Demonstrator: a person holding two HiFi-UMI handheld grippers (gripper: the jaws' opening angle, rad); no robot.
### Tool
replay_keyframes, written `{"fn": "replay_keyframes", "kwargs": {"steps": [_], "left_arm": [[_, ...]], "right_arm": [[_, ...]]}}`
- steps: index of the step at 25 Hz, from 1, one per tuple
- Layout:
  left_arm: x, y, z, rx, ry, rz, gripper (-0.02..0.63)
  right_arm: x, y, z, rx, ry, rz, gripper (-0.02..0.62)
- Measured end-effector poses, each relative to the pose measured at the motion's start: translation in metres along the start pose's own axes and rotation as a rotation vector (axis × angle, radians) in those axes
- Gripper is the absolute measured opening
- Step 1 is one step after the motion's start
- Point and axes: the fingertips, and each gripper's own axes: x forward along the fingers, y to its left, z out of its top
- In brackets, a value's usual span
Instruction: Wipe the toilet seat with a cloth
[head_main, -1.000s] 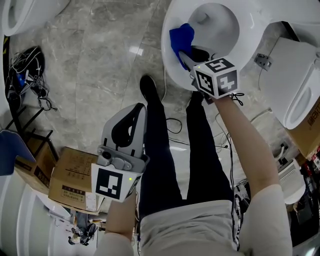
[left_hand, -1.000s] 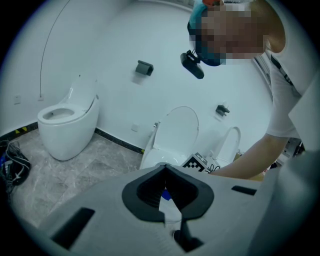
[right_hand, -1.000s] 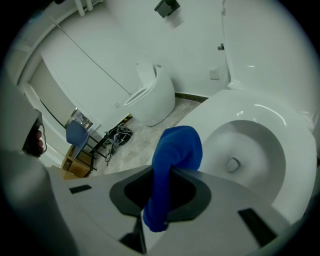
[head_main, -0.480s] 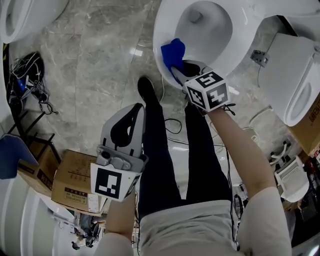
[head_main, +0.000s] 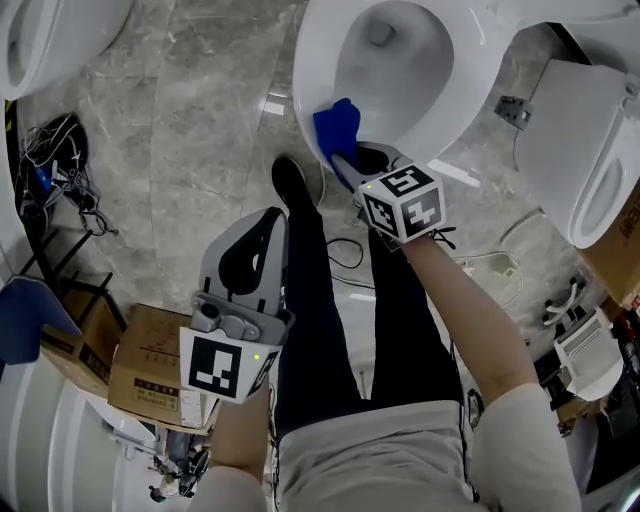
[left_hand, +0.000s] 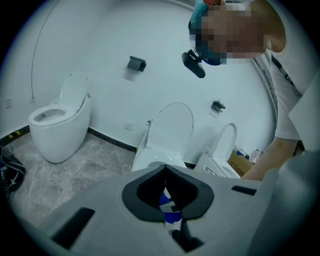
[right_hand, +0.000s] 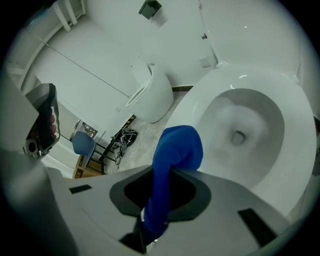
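Left tool (head_main: 272, 218): jaws pressed together on nothing; held at about 7 o'clock of the head view, over the floor and well apart from the toilet.
Cloth (head_main: 336, 122): blue and soft, bunched into one rounded fold; it lies on the rim at about 7 o'clock of the bowl, with its tail running back into the right tool.
Right tool (head_main: 352, 160): pinching the cloth's tail between its jaws; it reaches in from the cloth's 5 o'clock, with the marker cube uppermost.
Toilet seat (head_main: 306, 70): a white, glossy ring around an open bowl; no soiling can be made out.
Step in hand: judged to be mid-wipe, with the cloth on the near rim.
Next move: calls for downward pressure and a steady drag along the curve, toward 9 o'clock or 5 o'clock, turning the wrist with the ring.
Risk: the fold is loose and could slide off the slick rim into the bowl.
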Motion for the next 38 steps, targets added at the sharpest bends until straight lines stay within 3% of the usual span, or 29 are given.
{"fn": "replay_keyframes", "kwargs": {"steps": [13, 20, 38], "left_arm": [[0.015, -0.020, -0.003, 0.014, 0.022, -0.034, 0.005], [0.026, -0.034, -0.002, 0.019, 0.026, -0.056, 0.005], [0.049, -0.058, -0.007, 0.032, 0.052, -0.093, 0.005]], "right_arm": [[-0.011, 0.002, -0.035, -0.003, 0.031, 0.019, 0.054], [-0.023, -0.005, -0.051, 0.049, 0.027, 0.006, 0.054], [-0.054, -0.036, -0.069, -0.006, 0.047, -0.027, 0.054]]}}
